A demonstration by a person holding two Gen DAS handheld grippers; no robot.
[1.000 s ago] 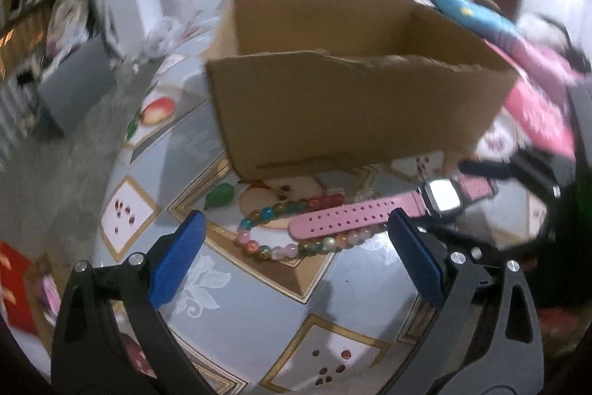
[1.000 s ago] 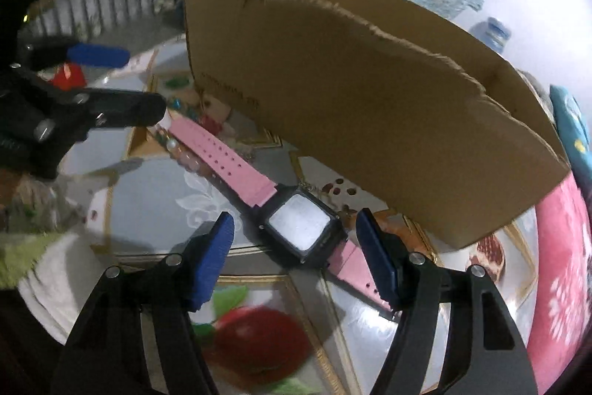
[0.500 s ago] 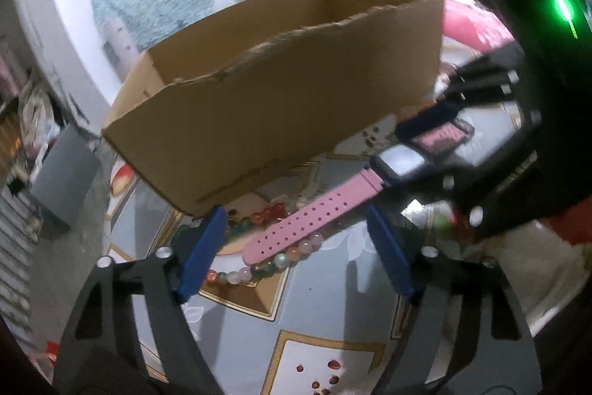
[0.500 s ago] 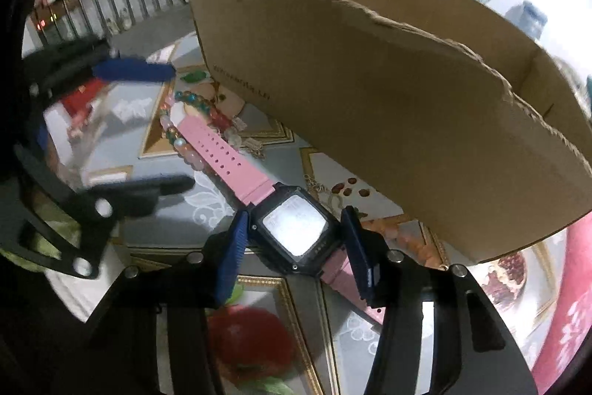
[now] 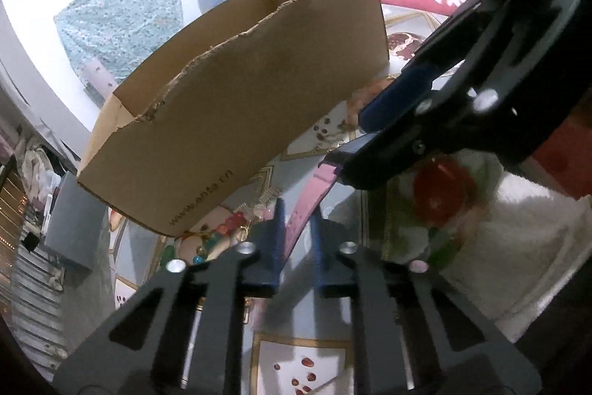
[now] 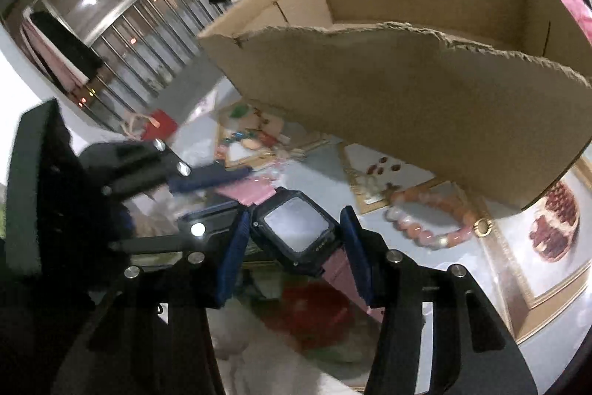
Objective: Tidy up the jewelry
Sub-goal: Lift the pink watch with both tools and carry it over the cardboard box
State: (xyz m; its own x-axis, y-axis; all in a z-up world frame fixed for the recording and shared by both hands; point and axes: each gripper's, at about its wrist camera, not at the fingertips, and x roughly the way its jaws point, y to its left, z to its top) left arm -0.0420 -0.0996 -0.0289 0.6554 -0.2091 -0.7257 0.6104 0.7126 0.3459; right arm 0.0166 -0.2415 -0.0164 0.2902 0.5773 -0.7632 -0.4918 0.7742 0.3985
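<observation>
A pink watch with a black square face (image 6: 294,232) is held by both grippers, lifted above the patterned table. My right gripper (image 6: 294,247) is shut on the watch case. My left gripper (image 5: 298,228) is shut on the pink strap (image 5: 309,198); it also shows in the right wrist view (image 6: 207,178). The right gripper shows in the left wrist view (image 5: 373,136). A multicoloured bead bracelet (image 5: 218,236) lies on the table near the open cardboard box (image 5: 236,106), and a peach bead bracelet (image 6: 436,221) lies by the box's other end.
The cardboard box (image 6: 407,91) stands just behind the watch, its torn front wall towards me. The tablecloth (image 6: 436,284) has gold-framed fruit prints. A white cloth (image 5: 525,247) lies at the table's right edge. Pink bedding is behind the box.
My left gripper has closed on the pink strap, and my right gripper has closed on the watch case. The watch has risen off the table, clear of the multicoloured bracelet.
</observation>
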